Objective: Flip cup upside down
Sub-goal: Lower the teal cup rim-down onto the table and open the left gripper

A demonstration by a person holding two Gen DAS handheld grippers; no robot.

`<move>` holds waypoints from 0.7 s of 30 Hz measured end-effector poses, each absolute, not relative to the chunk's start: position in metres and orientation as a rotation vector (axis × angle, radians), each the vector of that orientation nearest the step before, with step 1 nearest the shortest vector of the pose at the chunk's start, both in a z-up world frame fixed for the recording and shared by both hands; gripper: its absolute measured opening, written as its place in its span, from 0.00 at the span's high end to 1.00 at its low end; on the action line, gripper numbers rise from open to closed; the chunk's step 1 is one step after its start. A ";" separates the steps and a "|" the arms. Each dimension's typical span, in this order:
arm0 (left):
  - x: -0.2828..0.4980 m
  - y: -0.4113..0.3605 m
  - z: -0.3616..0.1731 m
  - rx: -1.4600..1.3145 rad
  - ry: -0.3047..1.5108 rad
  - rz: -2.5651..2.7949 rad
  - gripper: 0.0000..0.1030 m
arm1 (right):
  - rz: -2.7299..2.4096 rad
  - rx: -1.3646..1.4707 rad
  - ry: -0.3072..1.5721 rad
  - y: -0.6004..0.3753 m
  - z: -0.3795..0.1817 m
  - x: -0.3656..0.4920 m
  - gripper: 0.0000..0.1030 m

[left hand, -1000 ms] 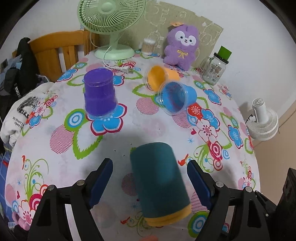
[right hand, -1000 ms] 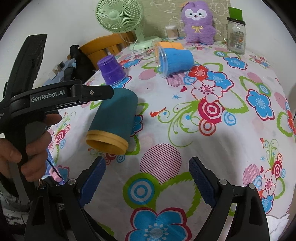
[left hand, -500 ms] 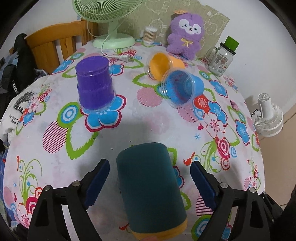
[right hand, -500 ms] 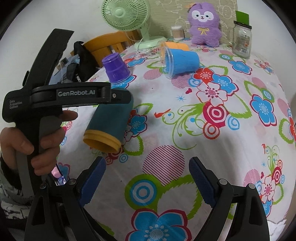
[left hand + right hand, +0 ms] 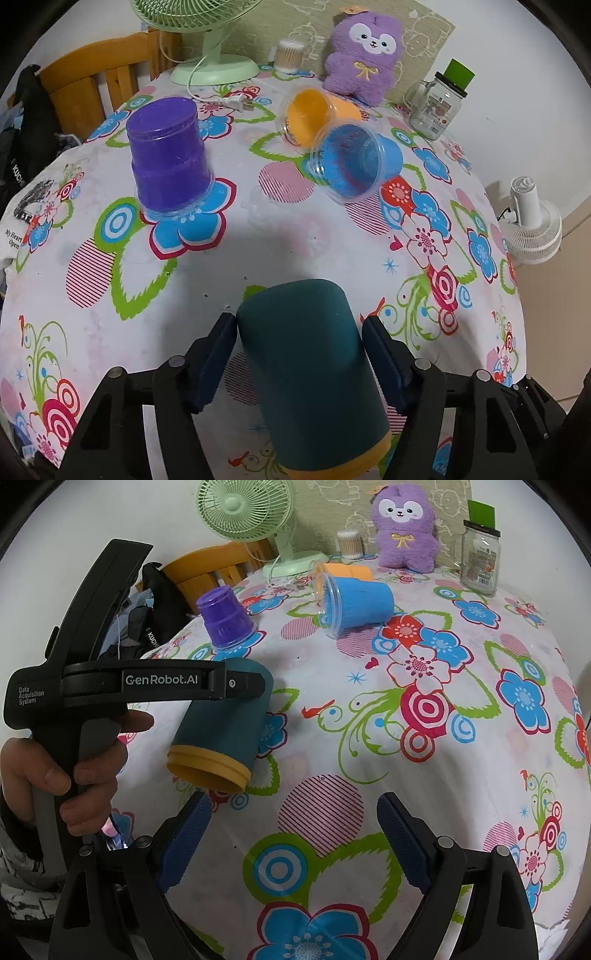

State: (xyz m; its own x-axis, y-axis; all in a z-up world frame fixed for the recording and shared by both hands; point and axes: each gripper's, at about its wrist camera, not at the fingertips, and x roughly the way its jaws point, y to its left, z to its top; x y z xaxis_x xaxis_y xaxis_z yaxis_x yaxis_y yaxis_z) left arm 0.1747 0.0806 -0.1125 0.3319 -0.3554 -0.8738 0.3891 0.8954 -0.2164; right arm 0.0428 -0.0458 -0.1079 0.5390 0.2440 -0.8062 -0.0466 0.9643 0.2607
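A dark teal cup [image 5: 310,369] with a yellow rim lies on its side on the flowered tablecloth, rim toward me. My left gripper [image 5: 299,354] has closed its blue pads on both sides of the cup's body. In the right wrist view the same teal cup [image 5: 221,738] sits under the left gripper's black arm [image 5: 147,683]. My right gripper [image 5: 295,834] is open and empty, over the cloth to the right of the cup.
A purple cup [image 5: 166,155] stands upside down at the left. A blue cup [image 5: 354,162] and an orange cup [image 5: 314,110] lie on their sides further back. A green fan [image 5: 210,44], purple plush toy [image 5: 365,48] and glass jar [image 5: 436,99] line the back edge.
My left gripper has moved forward around the teal cup and its jaws have closed in onto the cup's sides. The right gripper has stayed open and nearly still.
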 end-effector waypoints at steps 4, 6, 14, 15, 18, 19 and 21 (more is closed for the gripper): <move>0.173 0.081 -0.112 0.035 1.134 -0.491 0.31 | 0.169 0.224 0.987 -0.047 -0.108 0.042 0.10; 0.173 0.082 -0.110 0.028 1.135 -0.493 0.32 | 0.168 0.225 0.985 -0.048 -0.107 0.041 0.10; 0.158 0.090 -0.083 0.028 1.048 -0.504 0.35 | 0.170 0.221 0.969 -0.046 -0.102 0.038 0.10; 0.156 0.091 -0.079 0.030 1.033 -0.506 0.36 | 0.171 0.219 0.968 -0.045 -0.101 0.037 0.10; 0.150 0.093 -0.069 0.032 0.998 -0.512 0.36 | 0.172 0.217 0.962 -0.044 -0.099 0.035 0.10; 0.148 0.094 -0.066 0.032 0.987 -0.513 0.36 | 0.172 0.216 0.960 -0.044 -0.099 0.034 0.10; 0.144 0.096 -0.062 0.035 0.973 -0.515 0.37 | 0.170 0.216 0.955 -0.043 -0.097 0.033 0.10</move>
State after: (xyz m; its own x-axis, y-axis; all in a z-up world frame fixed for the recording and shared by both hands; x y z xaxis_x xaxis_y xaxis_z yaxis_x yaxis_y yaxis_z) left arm 0.1443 0.0957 -0.0616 0.4531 -0.4015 -0.7959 0.4319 0.8799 -0.1980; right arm 0.0326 -0.0426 -0.0970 0.5673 0.2382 -0.7883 -0.0488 0.9653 0.2566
